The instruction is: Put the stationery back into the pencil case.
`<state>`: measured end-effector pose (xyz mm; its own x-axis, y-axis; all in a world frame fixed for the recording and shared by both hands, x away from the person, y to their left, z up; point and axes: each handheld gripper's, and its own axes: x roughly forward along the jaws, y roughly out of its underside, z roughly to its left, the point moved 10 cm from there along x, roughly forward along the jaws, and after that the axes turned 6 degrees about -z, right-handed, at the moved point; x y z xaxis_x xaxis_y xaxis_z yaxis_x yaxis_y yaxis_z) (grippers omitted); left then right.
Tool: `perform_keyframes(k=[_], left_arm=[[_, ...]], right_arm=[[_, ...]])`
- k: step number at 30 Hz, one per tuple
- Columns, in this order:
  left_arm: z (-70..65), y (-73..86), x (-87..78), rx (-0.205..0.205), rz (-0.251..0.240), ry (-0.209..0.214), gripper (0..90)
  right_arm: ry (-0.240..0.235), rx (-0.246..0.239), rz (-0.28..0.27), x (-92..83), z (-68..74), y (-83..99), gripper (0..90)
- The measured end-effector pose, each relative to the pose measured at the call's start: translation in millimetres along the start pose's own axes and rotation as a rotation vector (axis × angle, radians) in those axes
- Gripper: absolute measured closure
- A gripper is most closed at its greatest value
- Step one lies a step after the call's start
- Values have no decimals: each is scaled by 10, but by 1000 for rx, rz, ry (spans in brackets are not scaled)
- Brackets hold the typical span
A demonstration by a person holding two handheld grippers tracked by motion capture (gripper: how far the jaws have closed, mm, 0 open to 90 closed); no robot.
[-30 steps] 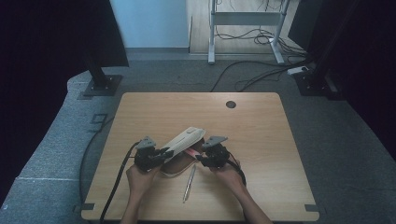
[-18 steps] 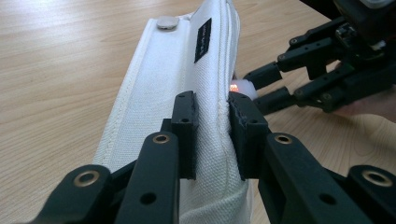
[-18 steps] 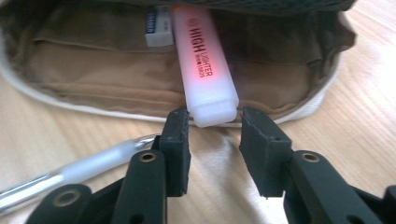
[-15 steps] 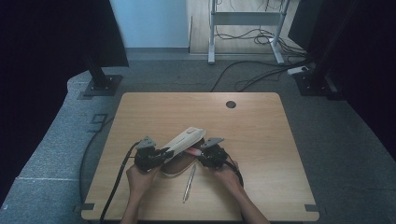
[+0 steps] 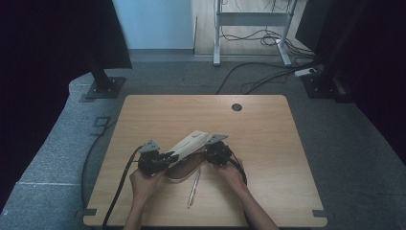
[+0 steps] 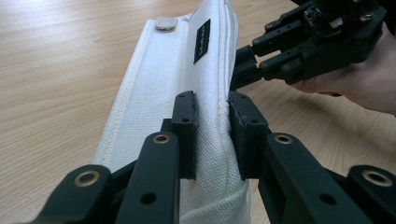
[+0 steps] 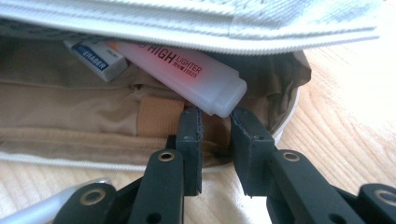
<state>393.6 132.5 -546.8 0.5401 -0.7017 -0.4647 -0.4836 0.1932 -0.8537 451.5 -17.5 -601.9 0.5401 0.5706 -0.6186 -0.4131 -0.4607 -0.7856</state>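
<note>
The fingers [image 6: 187,135] of the left gripper [image 6: 211,140] pinched the raised white flap [image 6: 177,84] of a fabric pencil case [image 5: 184,168], the pads pressed against the cloth from both sides near the flap's stitched edge. The flap stood lifted and tilted, a metal snap [image 6: 164,23] and a small black label [image 6: 201,41] showing on its outer face.

The fingers [image 7: 189,140] of the right gripper [image 7: 215,126] had just been closing, with a narrow gap left between them. They sat at the open mouth of the case, directly below the end of a pale pink highlighter [image 7: 187,74]. The highlighter's end lay just above the fingertips; I cannot tell whether the pads touched it. The highlighter lay slanted inside the case on the tan lining [image 7: 70,116], its free end towards the fingers. Beside it, deeper in, lay a white eraser [image 7: 95,58] with blue lettering.

From the high view, the left gripper [image 5: 165,158] and the right gripper [image 5: 210,149] faced each other across the case, each held in a hand [image 5: 143,179], near the middle of the worktop [image 5: 268,143] and closer to its near edge. A silver pen [image 5: 193,188] lay on the worktop just on the near side of the case, between the two forearms. A small dark round grommet [image 5: 236,107] sat near the far edge.
</note>
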Motion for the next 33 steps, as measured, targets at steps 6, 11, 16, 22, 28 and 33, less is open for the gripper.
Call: perform_keyframes(k=[6, 11, 16, 22, 28, 33], left_arm=[[-19, -5, 7, -6, -6, 18, 739], [-12, -6, 5, -7, -6, 18, 739], [-20, -3, 11, -7, -5, 20, 739], [-18, -2, 10, -6, -4, 22, 738], [-10, -2, 7, -4, -5, 19, 736], [-4, -1, 8, -3, -6, 19, 734]], right_arm=[[8, -6, -5, 60, -25, -61, 717], [10, -4, -12, 91, -30, -81, 719], [19, 0, -18, 116, -66, -81, 724], [28, 9, -34, 197, -94, -105, 721], [31, -7, -30, 196, -79, -128, 695], [27, -15, -38, 94, -73, -137, 630]])
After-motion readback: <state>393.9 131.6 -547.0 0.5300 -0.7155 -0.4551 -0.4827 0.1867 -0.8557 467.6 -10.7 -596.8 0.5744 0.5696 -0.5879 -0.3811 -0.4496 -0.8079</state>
